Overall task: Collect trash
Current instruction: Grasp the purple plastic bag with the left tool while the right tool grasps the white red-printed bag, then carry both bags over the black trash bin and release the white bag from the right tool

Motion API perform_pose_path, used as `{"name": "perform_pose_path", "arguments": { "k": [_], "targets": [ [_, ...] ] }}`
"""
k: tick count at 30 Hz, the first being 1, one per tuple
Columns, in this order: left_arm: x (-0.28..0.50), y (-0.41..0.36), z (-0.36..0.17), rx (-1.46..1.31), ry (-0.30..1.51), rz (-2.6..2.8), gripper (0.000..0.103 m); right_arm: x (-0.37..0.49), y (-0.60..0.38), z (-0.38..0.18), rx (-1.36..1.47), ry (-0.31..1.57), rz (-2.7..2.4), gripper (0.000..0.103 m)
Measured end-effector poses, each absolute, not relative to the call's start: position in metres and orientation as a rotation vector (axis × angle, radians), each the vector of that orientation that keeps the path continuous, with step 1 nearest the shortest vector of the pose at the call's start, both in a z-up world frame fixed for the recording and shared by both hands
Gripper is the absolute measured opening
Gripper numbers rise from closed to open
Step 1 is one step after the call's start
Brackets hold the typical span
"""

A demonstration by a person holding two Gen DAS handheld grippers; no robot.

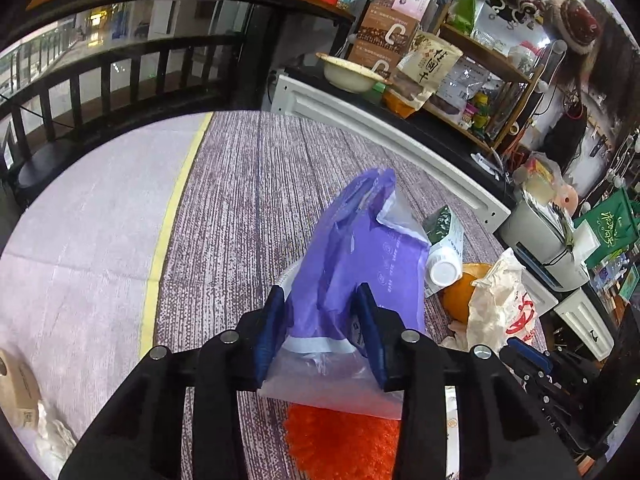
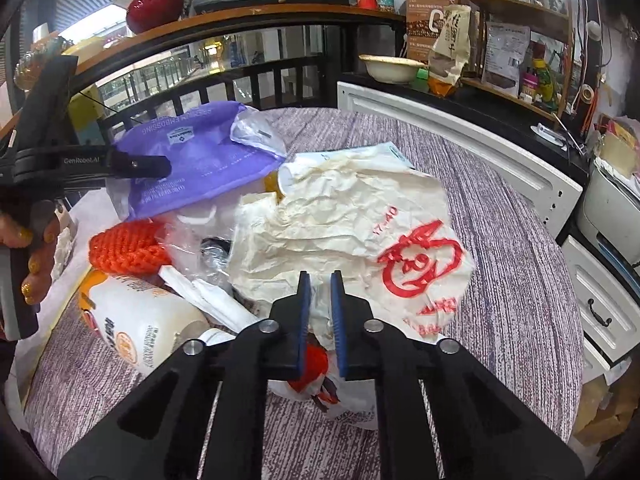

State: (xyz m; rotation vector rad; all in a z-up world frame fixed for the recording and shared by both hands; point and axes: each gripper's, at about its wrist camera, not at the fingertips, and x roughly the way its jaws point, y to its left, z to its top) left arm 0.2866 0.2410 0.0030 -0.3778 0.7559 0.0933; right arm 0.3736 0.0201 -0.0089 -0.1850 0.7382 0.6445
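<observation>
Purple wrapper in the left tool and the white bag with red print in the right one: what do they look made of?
Purple wrapper: thin glossy plastic film, judging by its sheen, soft folds and clear see-through end. White bag: thin plastic film too, probably; matte, finely crinkled, slightly translucent, with red printing. Both look light and floppy.

Orange fruit (image 1: pixel 460 294) half hidden behind crumpled white bag (image 1: pixel 500 304) and bottle (image 1: pixel 442 268).

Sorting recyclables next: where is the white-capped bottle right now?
In the left wrist view the bottle lies right of centre on the table, cap toward the camera, between the purple bag and the orange.
</observation>
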Motion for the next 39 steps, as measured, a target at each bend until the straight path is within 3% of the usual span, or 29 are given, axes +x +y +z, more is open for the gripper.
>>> {"name": "perform_pose_path", "arguments": {
  "k": [16,26,31,39],
  "targets": [
    [0.227,0.196,0.07,-0.361,0.513,0.018,0.033,0.334,-0.033,0.054,-0.125,0.581,0.653,0.008],
    [0.214,0.117,0.071,-0.328,0.491,-0.145,0.033,0.302,-0.131,0.075,-0.033,0.526,0.549,0.008],
    [0.213,0.061,0.061,-0.302,0.512,-0.263,0.033,0.29,-0.196,0.048,0.019,0.6,0.44,0.008],
    [0.223,-0.029,0.044,-0.258,0.568,-0.429,0.033,0.275,-0.281,-0.045,0.221,0.811,0.319,0.008]
  ]
}}
